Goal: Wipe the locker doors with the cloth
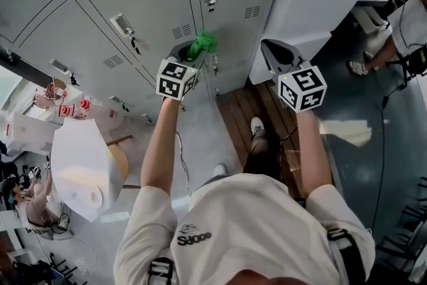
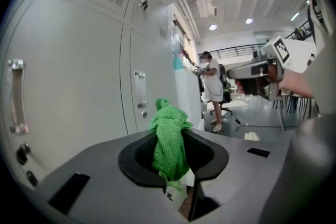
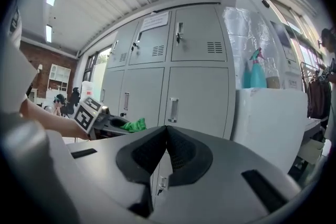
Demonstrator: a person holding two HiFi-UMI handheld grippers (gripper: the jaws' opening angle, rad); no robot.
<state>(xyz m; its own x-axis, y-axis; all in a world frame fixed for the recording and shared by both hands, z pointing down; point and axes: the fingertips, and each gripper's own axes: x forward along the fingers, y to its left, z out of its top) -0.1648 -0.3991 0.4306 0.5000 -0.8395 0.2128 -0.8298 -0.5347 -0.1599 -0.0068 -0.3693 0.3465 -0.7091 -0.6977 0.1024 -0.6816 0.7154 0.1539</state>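
A bank of grey locker doors (image 1: 153,3) fills the upper part of the head view, each with a metal handle and vent slots. My left gripper (image 1: 190,53) is shut on a green cloth (image 1: 203,45), which bunches up out of its jaws just short of the lockers. In the left gripper view the green cloth (image 2: 169,140) stands between the jaws, with a grey locker door (image 2: 79,92) to the left. My right gripper (image 1: 280,57) is held to the right, shut and empty; its own view looks at the locker doors (image 3: 197,94).
A white cabinet (image 1: 313,3) stands against the lockers at right, with a teal spray bottle (image 3: 257,75) on top. A white-covered object (image 1: 80,167) sits at lower left. A person (image 2: 212,84) stands further down the room. A wooden floor strip (image 1: 247,113) lies below the lockers.
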